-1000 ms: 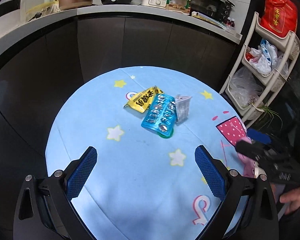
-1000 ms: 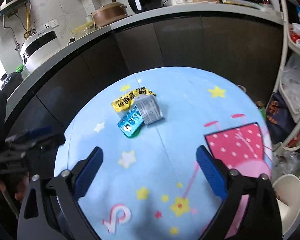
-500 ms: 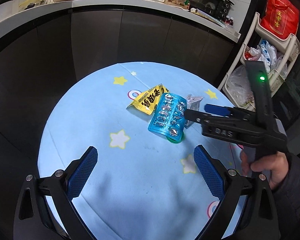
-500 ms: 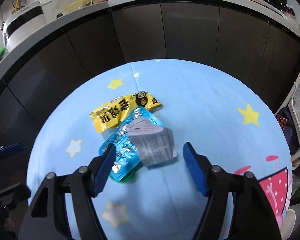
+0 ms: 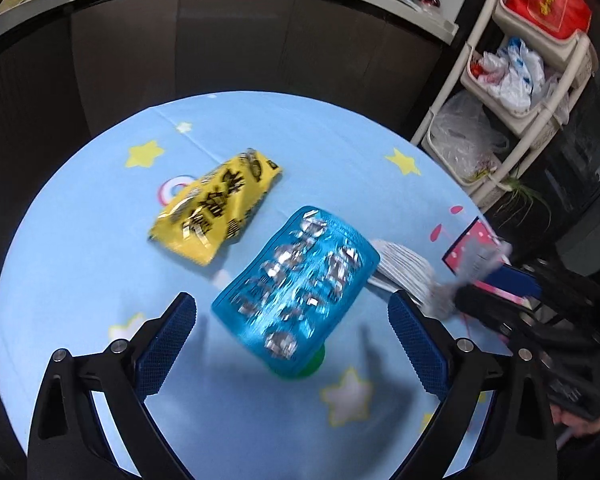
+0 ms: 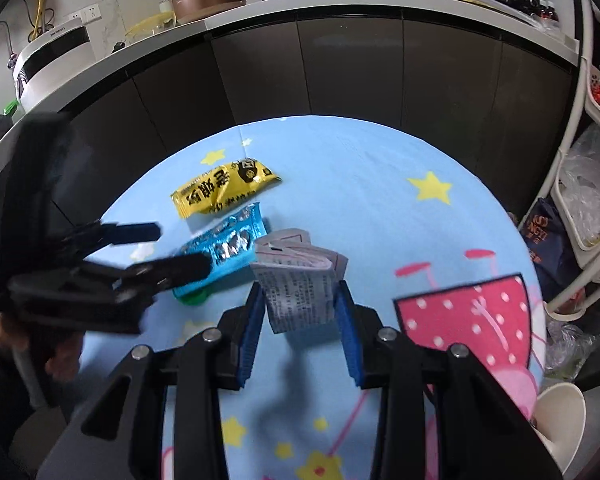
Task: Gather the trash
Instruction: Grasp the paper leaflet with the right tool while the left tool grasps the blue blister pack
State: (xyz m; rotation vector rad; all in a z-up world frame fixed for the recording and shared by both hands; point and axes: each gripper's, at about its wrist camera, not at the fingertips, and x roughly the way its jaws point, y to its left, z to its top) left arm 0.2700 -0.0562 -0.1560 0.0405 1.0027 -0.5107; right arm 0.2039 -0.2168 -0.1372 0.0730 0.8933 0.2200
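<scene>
**Right gripper closes on the leaflet**

While its jaws have just been closing, the right gripper (image 6: 300, 312) pinches the folded white printed paper leaflet (image 6: 298, 280) between blue pads. The left gripper (image 5: 292, 340) hovers spread wide around the blue foil blister pack (image 5: 296, 280), untouched. A yellow snack wrapper (image 5: 216, 208) lies beyond on the round blue star-patterned tablecloth (image 5: 80, 280).

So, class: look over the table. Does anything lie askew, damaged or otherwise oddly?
Yes. The blue pill strip sits tilted, propped on a green cap beneath it, and its foil looks torn open. The folded leaflet is crumpled between the right gripper pads.
</scene>
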